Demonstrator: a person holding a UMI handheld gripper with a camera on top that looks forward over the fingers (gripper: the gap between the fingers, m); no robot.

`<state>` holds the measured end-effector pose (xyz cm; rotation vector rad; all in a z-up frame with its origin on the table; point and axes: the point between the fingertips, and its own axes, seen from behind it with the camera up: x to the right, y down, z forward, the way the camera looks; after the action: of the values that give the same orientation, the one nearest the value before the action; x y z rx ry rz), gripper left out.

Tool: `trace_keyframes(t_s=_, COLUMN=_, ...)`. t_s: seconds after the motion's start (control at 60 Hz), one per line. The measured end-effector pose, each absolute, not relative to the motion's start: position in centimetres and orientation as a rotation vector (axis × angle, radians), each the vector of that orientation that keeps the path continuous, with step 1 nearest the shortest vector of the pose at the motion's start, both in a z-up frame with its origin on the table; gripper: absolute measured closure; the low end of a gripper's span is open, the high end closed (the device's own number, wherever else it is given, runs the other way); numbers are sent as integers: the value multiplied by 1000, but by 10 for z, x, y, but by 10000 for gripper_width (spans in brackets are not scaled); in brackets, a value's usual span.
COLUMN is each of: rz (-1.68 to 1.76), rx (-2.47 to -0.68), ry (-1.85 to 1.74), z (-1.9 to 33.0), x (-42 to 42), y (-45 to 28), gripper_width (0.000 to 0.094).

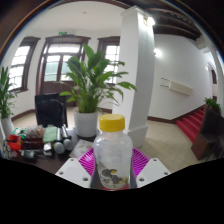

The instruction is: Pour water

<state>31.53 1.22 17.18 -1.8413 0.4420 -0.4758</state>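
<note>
Indoors, the claw (pixel 112 172) is clamped on a clear bottle (pixel 112 158) with a yellow cap (pixel 112 123), a potted plant (pixel 92 92) behind it.

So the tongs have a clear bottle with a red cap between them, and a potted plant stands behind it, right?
Not quite: the cap is yellow, not red. The gripper view shows the clear bottle with its yellow cap between the tongs, and the potted plant stands behind it.
</note>
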Motion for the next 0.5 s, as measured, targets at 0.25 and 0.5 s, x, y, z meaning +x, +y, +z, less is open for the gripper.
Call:
trace_keyframes(t_s=0.25, rz=-441, rx=-1882, ry=483, z=97, x=351, y=26, gripper_width=481)
trace_keyframes(t_s=0.5, rz=-312, rx=-1769, ry=473, z=74, x=334, y=31, gripper_width=462)
